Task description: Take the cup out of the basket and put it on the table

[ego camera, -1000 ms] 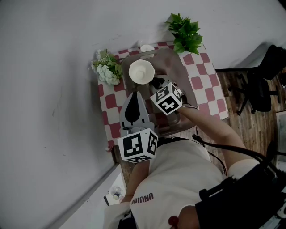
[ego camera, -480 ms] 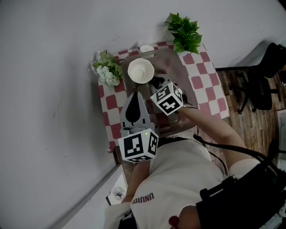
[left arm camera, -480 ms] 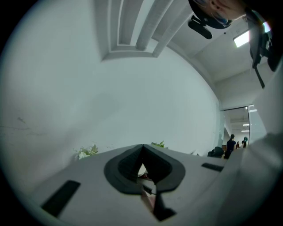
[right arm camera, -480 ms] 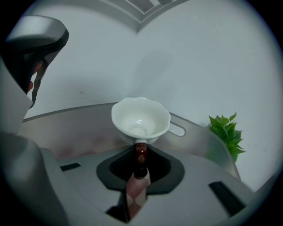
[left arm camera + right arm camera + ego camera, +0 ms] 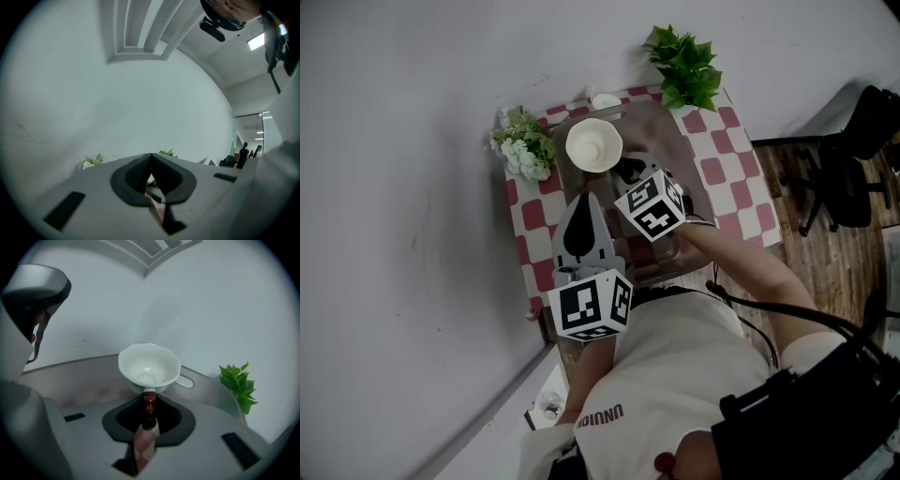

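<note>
Head view: the white cup [image 5: 594, 144] sits at the tips of the right gripper [image 5: 623, 170], over the left edge of the translucent basket [image 5: 664, 141] that rests on the checked desk [image 5: 741, 192]; white flowers [image 5: 523, 148] stand just beside the cup, and a green plant [image 5: 684, 66] stands at the desk's far corner; the left gripper [image 5: 583, 199] hovers near the basket's near-left side, touching nothing.

Left gripper view: the left gripper [image 5: 151, 155] has its fingers pressed together at the tip, with nothing between them; mostly bare wall lies beyond.

Right gripper view: the right gripper [image 5: 149, 392] has its fingers pinching the near wall of the cup [image 5: 149, 363], low under the fluted rim; the handle [image 5: 186, 381] points away to the right; the basket [image 5: 70, 380] curves behind and below, so the cup looks raised, though whether it is clear of the basket cannot be told.

Judgement: the cup looks light, stiff, glazed and therefore slippery, and it would chip if dropped; a one-wall pinch lets it swing, so a slow, level carry to bare desk suits it; the handle or a deeper bite over the rim would hold more surely.
</note>
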Tool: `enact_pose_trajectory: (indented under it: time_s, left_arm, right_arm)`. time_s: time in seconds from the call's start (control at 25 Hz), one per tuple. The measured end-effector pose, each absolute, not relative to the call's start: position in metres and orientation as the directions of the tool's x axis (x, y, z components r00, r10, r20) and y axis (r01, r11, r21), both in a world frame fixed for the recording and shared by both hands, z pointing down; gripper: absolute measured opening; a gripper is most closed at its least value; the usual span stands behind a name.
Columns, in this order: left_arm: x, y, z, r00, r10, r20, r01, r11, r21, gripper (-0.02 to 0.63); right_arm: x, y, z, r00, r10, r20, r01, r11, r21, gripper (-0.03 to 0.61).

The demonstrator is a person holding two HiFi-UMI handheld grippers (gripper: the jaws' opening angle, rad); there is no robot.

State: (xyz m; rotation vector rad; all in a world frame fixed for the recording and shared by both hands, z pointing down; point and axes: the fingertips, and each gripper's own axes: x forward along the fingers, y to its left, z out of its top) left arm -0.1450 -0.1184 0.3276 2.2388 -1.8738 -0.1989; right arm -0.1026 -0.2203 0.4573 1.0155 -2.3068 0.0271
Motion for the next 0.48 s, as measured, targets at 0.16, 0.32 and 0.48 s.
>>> enact_pose_trajectory:
  time_s: [0.16, 0.32, 0.48]
  left_arm:
    - [-0.145, -0.119, 0.329, 0.18, -0.983, 0.037, -0.955, -0.165, 0.248, 0.012]
    - [-0.145, -0.119, 0.328, 0.179, -0.983, 0.033, -0.956, -0.166, 0.244, 0.012]
    - [-0.144, -0.119, 0.328, 0.178, -0.983, 0.034, -0.956, -0.165, 0.244, 0.012]
  right_arm:
    - [-0.102, -0.22, 0.455, -0.522, -0.664, 0.535, -0.678, 0.704, 0.212, 0.063]
    - [-0.102, -0.219, 0.451, -0.528, -0.665, 0.528, -0.684, 0.701, 0.2, 0.063]
    - [-0.103, -0.219, 0.443, -0.54, -0.669, 0.511, -0.691, 0.699, 0.186, 0.063]
